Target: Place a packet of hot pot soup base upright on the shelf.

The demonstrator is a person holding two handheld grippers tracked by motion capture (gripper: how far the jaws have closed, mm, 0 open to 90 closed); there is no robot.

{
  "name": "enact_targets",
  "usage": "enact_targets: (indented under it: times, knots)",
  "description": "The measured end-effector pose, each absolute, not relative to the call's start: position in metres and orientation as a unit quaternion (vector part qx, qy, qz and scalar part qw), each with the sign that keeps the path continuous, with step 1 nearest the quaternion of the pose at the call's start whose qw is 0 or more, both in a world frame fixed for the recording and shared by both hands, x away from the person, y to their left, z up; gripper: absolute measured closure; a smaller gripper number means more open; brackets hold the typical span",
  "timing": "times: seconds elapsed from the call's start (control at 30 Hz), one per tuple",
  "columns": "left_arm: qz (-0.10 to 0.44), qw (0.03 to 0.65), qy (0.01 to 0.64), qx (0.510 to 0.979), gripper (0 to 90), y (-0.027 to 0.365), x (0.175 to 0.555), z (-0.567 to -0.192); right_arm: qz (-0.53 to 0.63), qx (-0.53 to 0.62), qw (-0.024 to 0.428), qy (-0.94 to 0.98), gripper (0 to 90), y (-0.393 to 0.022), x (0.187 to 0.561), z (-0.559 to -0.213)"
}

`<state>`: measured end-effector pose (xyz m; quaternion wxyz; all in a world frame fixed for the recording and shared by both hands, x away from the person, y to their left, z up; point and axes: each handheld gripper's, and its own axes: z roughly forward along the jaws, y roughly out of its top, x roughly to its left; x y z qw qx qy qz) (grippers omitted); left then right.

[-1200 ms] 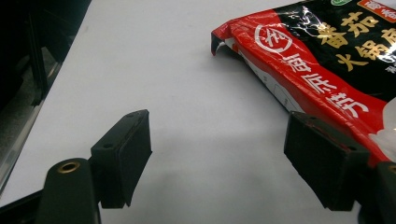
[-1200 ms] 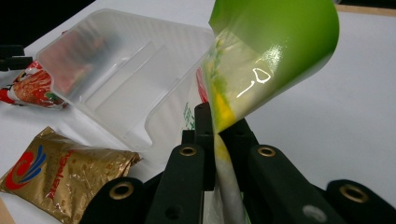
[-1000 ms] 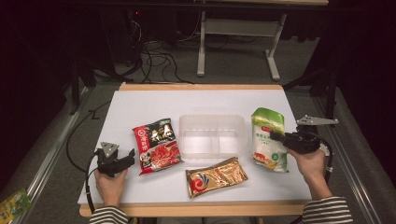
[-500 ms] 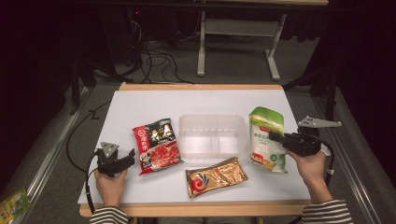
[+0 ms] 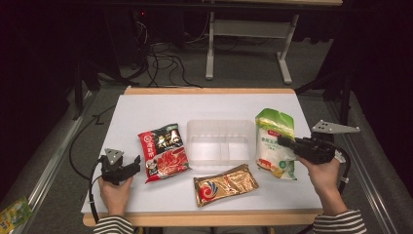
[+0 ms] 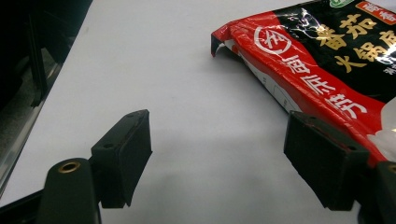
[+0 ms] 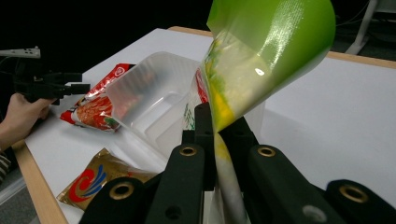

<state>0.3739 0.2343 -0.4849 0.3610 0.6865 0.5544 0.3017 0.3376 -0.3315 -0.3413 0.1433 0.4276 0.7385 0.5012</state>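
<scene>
Along the right gripper (image 7: 215, 135) view — jaws pinch green pouch (image 7: 261, 56).

One camera hangs above the person's side of the table (image 5: 146, 109), looking forward and down, far enough off to take in the whole white top and the floor beyond. A second rides on the left gripper (image 5: 118, 168), low and very close to the tabletop, facing along its spread jaws toward the near corner of the red packet (image 6: 322, 60). A third rides on the right gripper (image 7: 215, 135), facing back across the table, close up against the green bag (image 7: 261, 51) pinched in its jaws. It also takes in the clear tray (image 7: 154, 100), the gold packet (image 7: 100, 179) and the red packet, all seen from above too.
</scene>
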Motion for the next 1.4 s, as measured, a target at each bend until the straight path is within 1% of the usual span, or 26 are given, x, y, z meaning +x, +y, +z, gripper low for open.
enact_targets:
  times: [1.0,1.4]
  knots:
    - [0.299,0.365,0.555,0.686,23.9,0.235,0.374,-0.485,0.505,0.415,0.138,0.744,87.9,-0.295,0.354,-0.327]
    - [0.300,0.367,0.554,0.685,23.9,0.235,0.373,-0.485,0.505,0.422,0.140,0.740,87.9,-0.281,0.370,-0.327]
